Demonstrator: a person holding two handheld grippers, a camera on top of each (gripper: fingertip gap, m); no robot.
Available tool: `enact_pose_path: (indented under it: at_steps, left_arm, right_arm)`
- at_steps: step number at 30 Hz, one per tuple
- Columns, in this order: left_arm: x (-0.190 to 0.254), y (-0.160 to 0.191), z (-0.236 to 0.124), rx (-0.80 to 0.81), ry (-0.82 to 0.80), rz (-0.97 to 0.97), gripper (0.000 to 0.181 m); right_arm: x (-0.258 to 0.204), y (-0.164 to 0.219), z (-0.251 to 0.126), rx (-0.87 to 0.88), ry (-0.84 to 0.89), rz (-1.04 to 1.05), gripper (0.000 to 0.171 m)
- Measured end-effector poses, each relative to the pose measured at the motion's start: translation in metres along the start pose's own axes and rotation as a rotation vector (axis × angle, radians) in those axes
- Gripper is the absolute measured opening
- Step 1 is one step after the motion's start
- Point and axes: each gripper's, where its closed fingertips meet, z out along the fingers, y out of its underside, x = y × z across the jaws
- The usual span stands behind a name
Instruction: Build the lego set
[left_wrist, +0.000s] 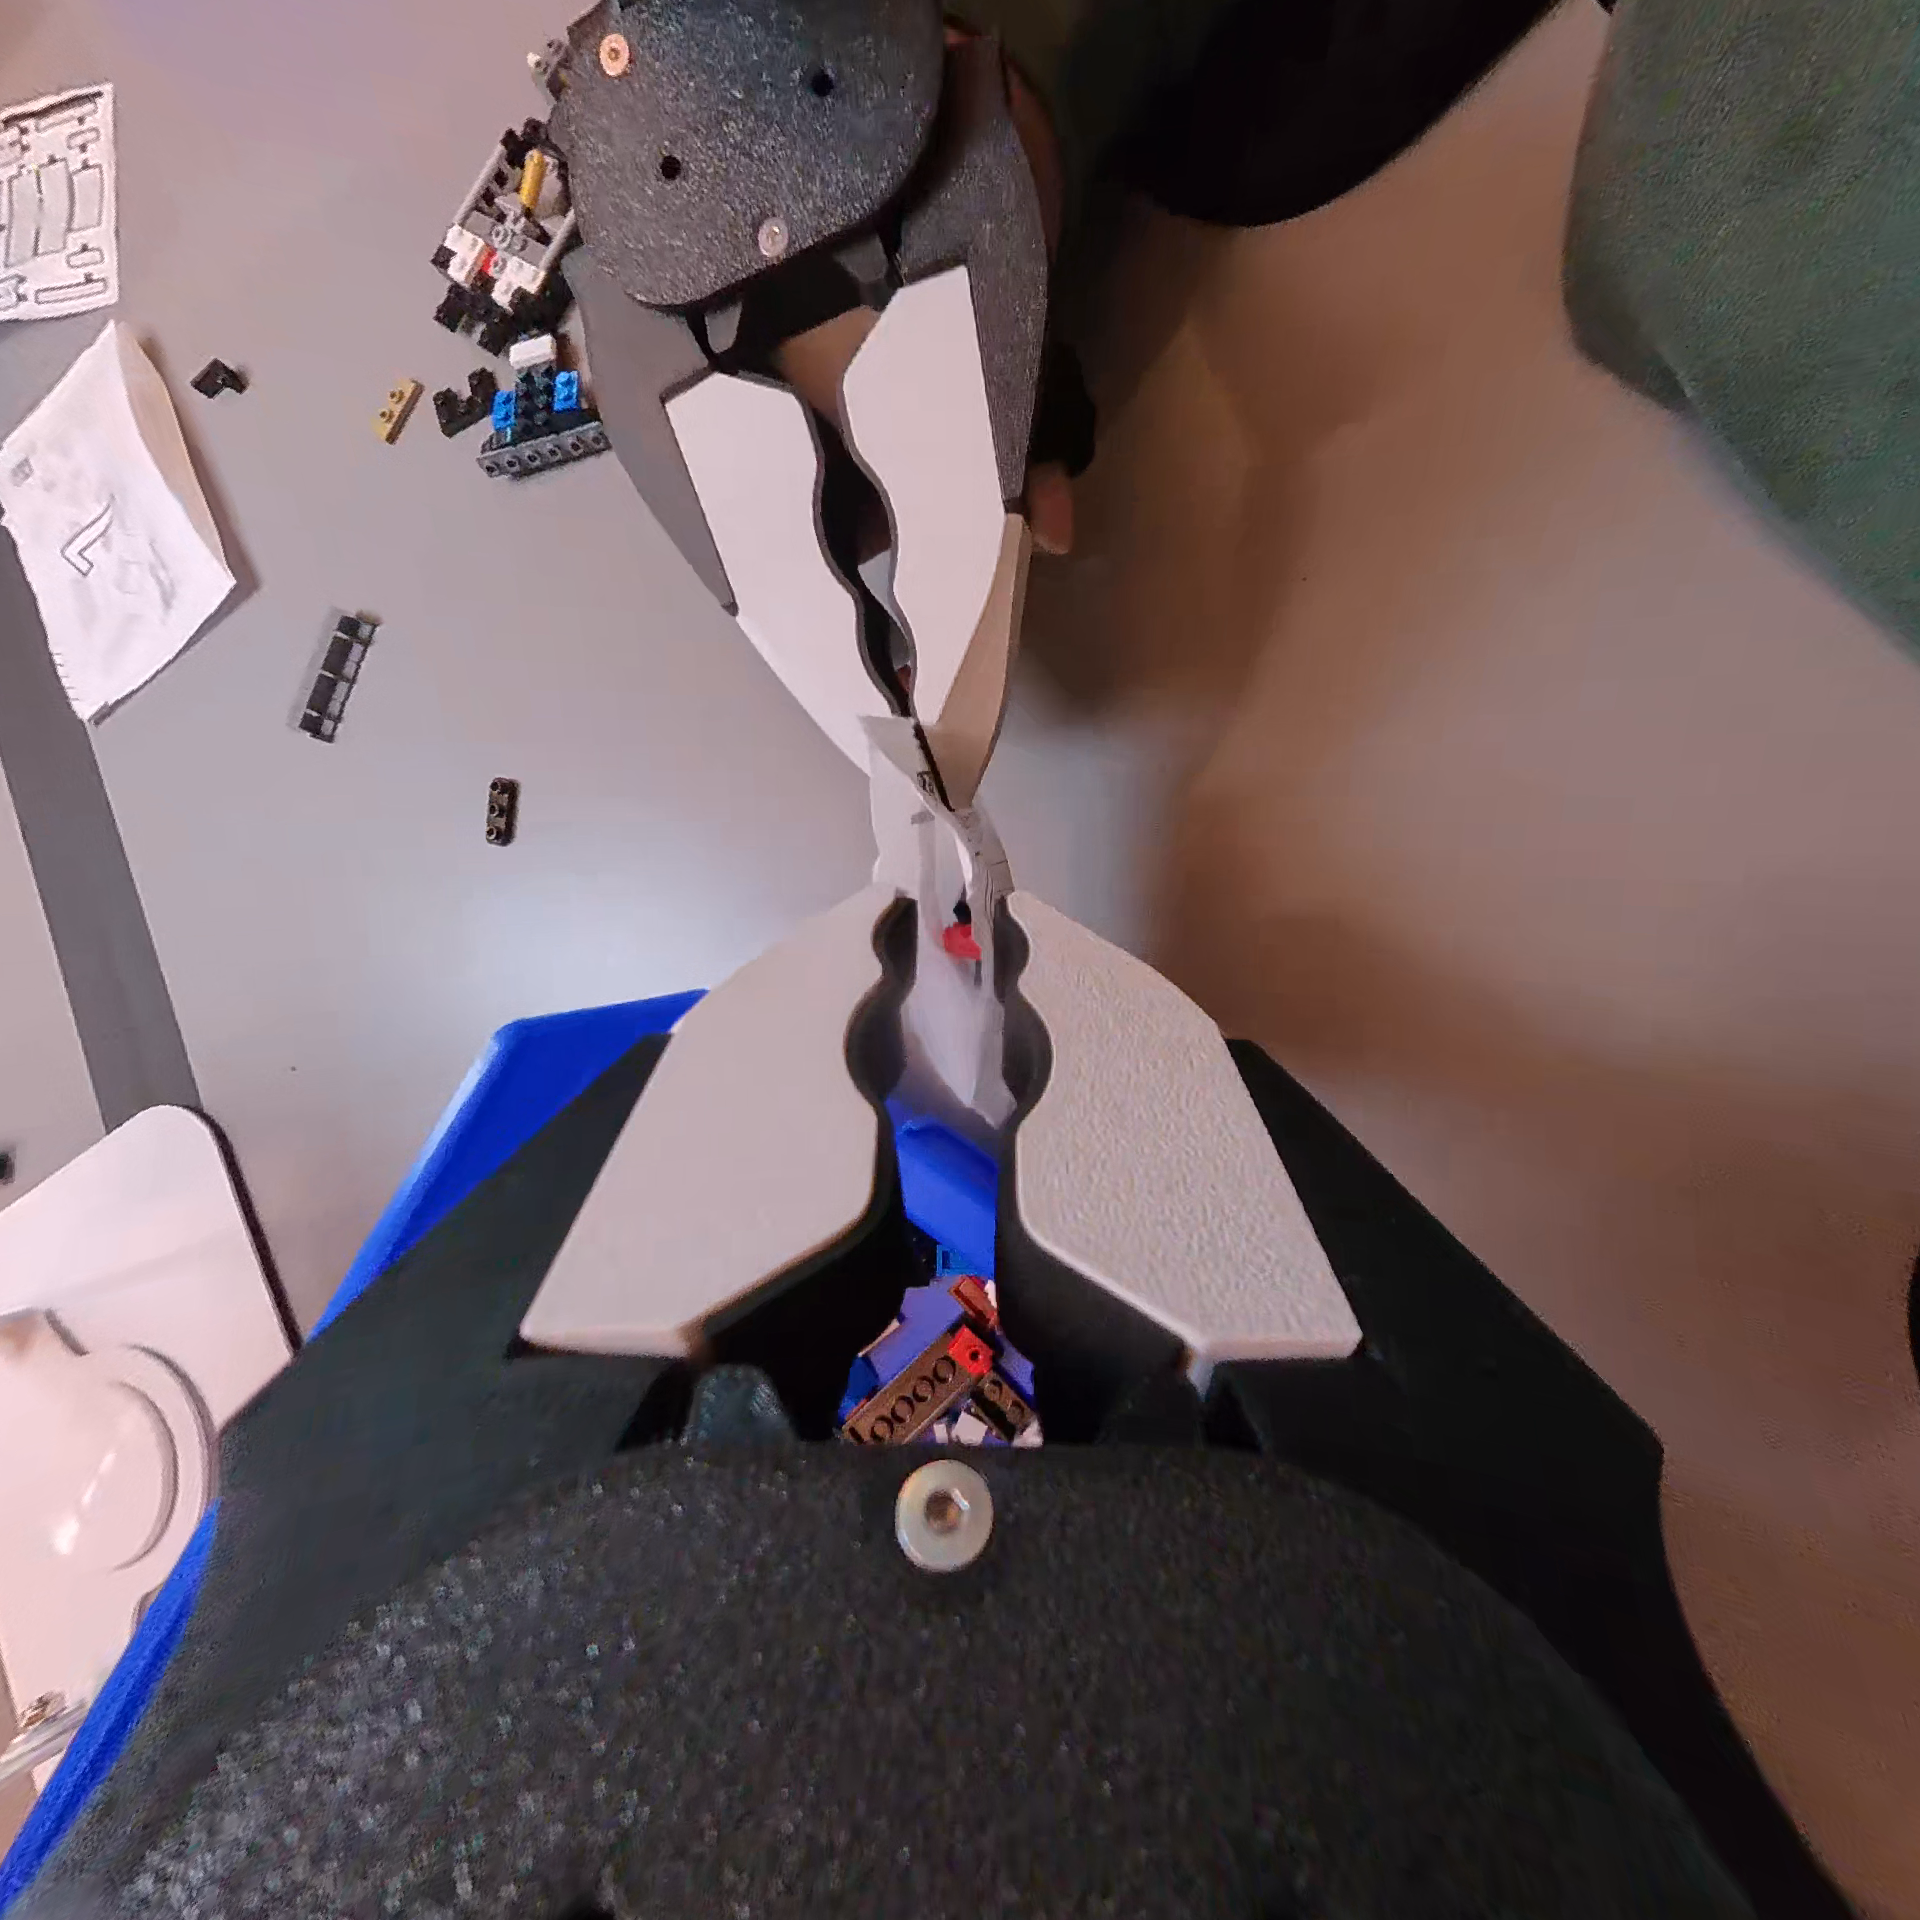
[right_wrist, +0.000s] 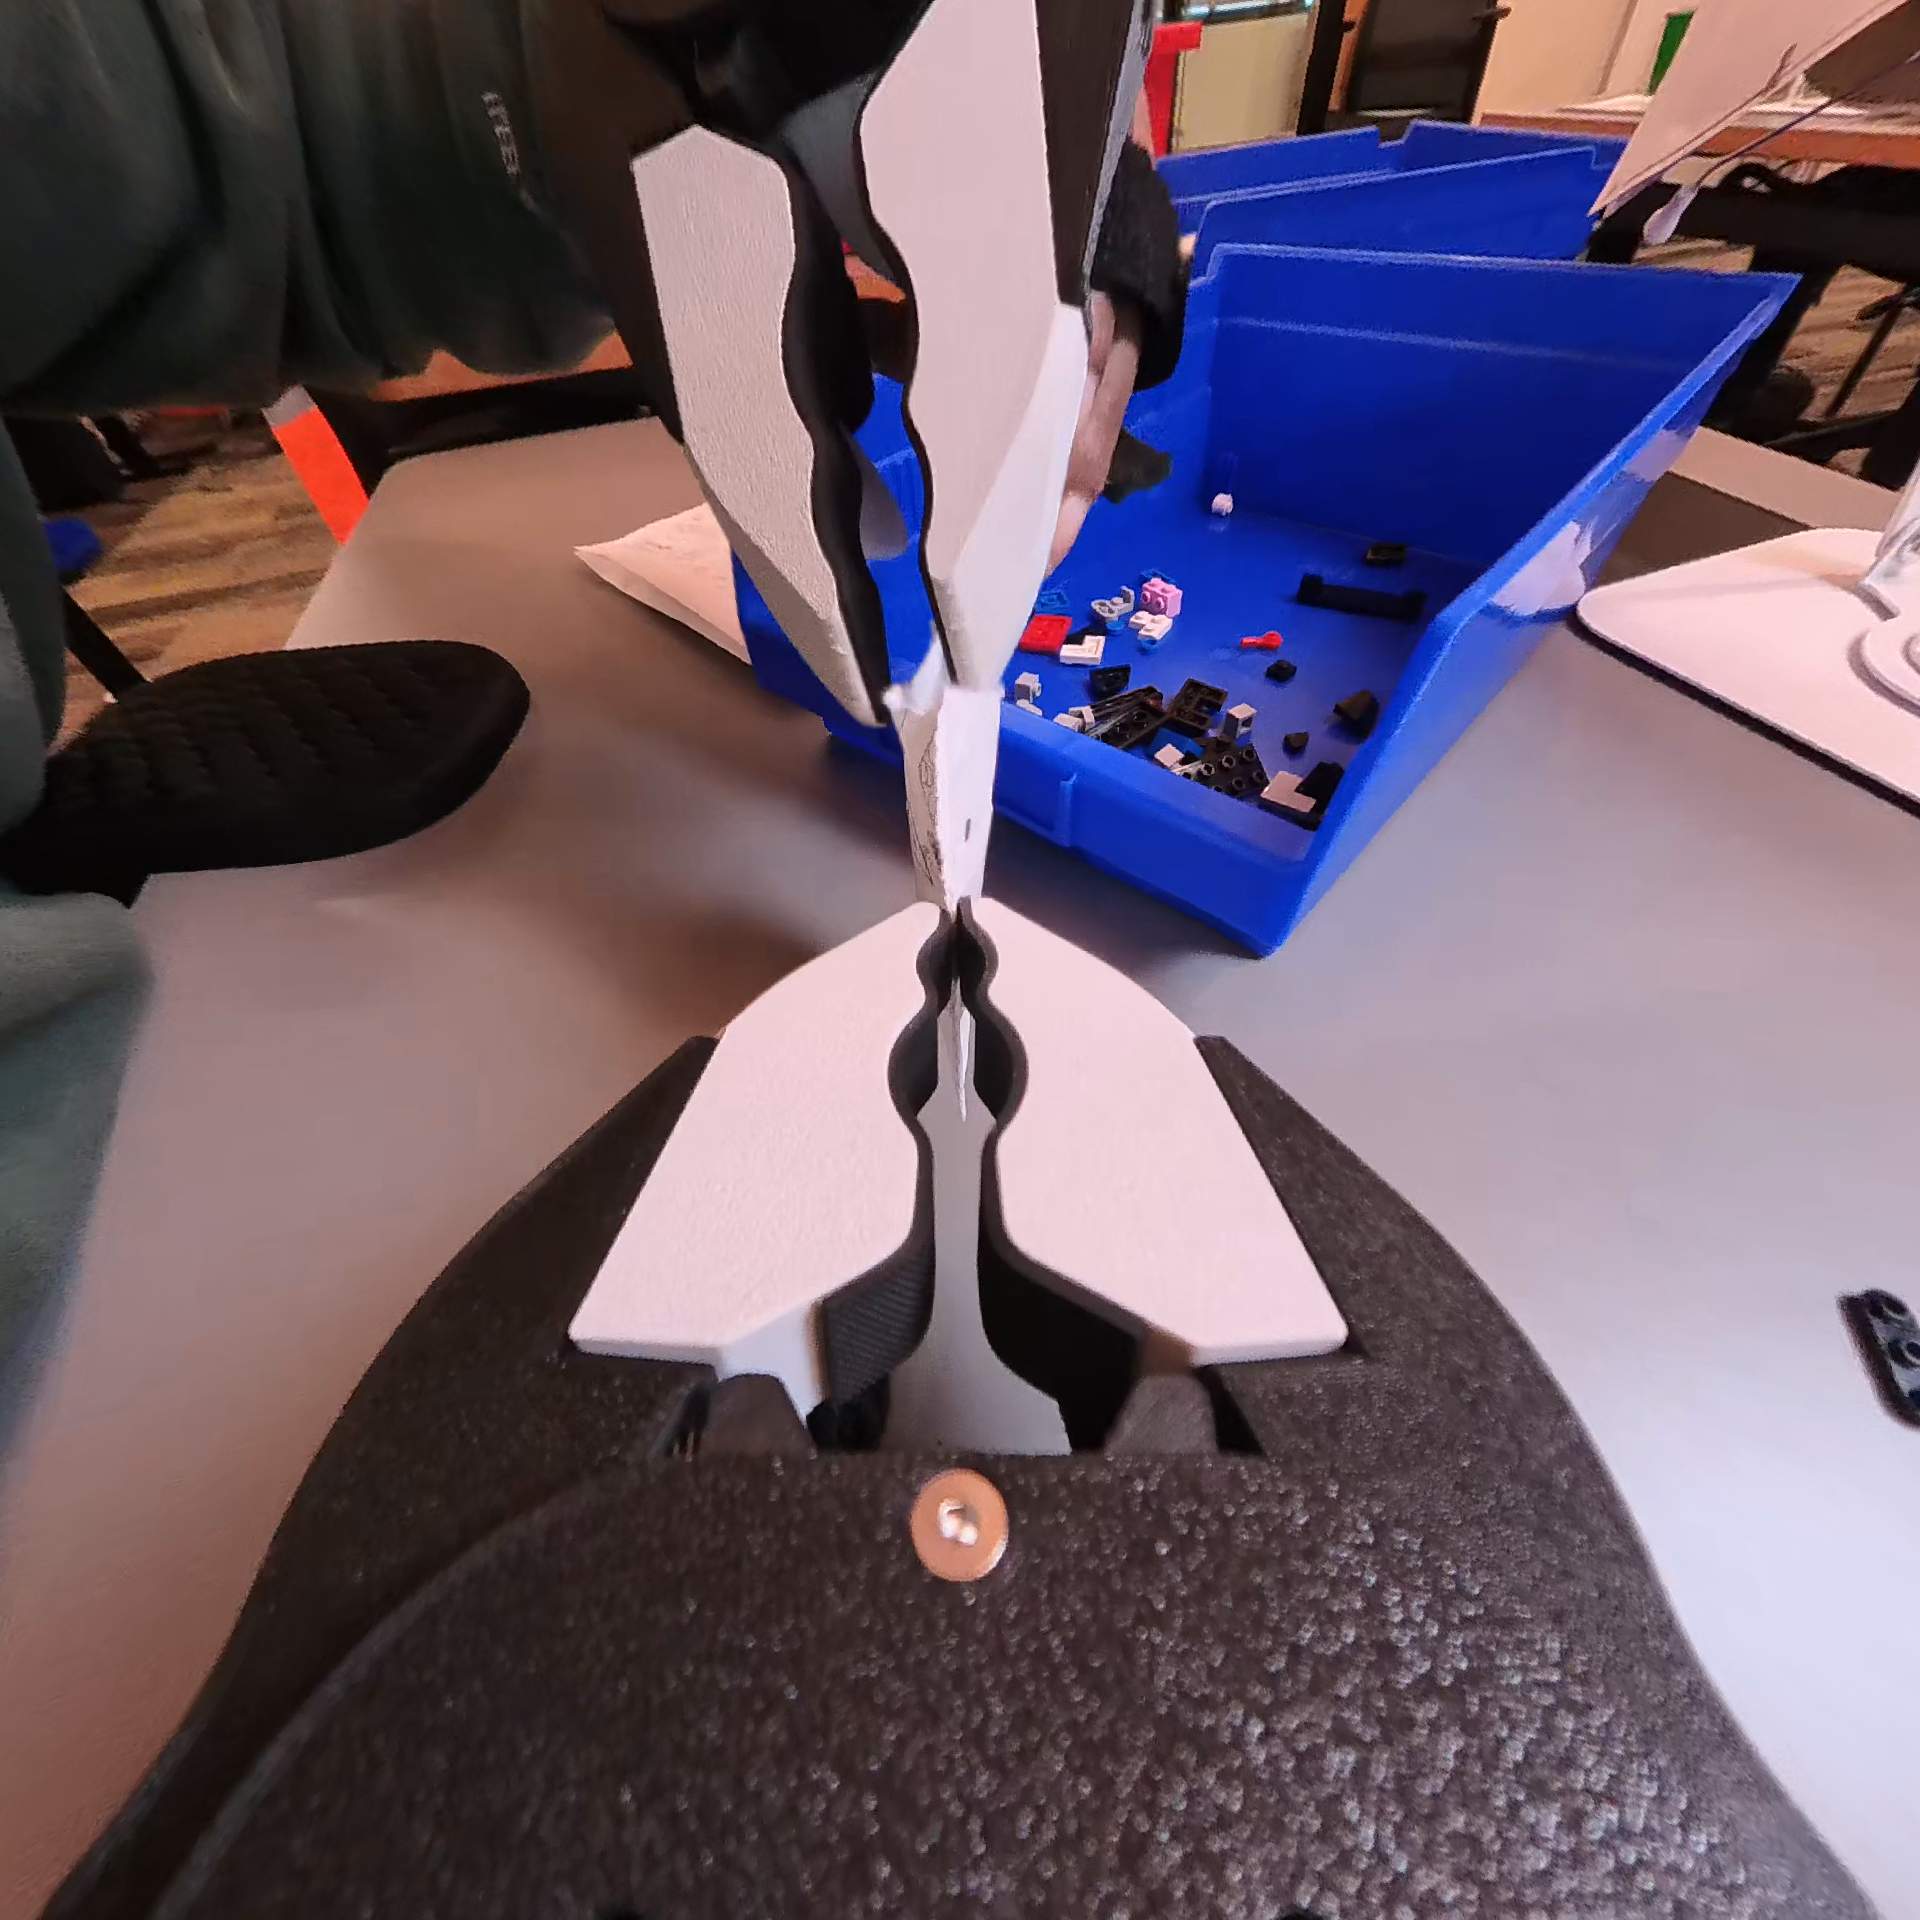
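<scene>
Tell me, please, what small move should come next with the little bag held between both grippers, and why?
Probably pull apart gently: the left gripper and right gripper are each shut on an end of the small white bag, stretched above the blue bin.

blue bin (left_wrist: 540, 1091) mostly hidden (by gripper), paper sheet (left_wrist: 57, 197) cropped

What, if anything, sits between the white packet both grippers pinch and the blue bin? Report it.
Nothing visible. The white packet hangs in the air, pinched by the left gripper and the right gripper. In the left wrist view the blue bin with its loose bricks lies directly behind the left gripper's fingers, with nothing between them.
</scene>
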Motion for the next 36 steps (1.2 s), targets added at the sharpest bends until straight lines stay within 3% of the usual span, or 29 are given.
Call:
enact_pose_path:
  at_steps: [4,7,11,15,20,25,29,31,36]
  left_arm:
    - [-0.001,0.004,-0.008,-0.022,-0.026,0.006,0.017]
    - [-0.017,0.019,-0.039,-0.055,-0.119,-0.030,0.016]
    - [-0.053,0.077,-0.099,-0.165,-0.281,-0.157,0.006]
    - [-0.062,0.130,-0.130,-0.215,-0.261,-0.329,0.000]
    - [-0.055,0.173,-0.111,-0.333,-0.129,-0.376,0.000]
    - [-0.040,0.195,-0.082,-0.485,0.067,-0.343,0.000]
    - [-0.045,0.212,-0.070,-0.558,0.096,-0.342,0.001]
    - [-0.053,0.217,-0.062,-0.558,0.077,-0.397,0.017]
    - [-0.061,0.224,-0.045,-0.549,0.084,-0.414,0.027]
  right_arm:
    - [0.001,0.000,-0.001,0.005,-0.003,0.005,0.000]
    - [0.001,0.002,-0.003,-0.009,0.000,-0.007,0.000]
    - [0.001,0.003,-0.004,-0.016,-0.008,-0.014,0.000]
    - [-0.001,0.006,-0.002,-0.030,-0.012,-0.020,0.000]
    - [0.002,0.009,-0.002,-0.036,-0.003,-0.010,0.000]
    - [0.004,0.010,-0.002,-0.043,0.001,-0.008,0.000]
    - [0.004,0.011,-0.003,-0.043,-0.001,-0.005,0.000]
    - [0.004,0.011,-0.003,-0.044,-0.004,-0.005,0.000]
    - [0.003,0.011,-0.003,-0.047,-0.007,-0.010,0.000]
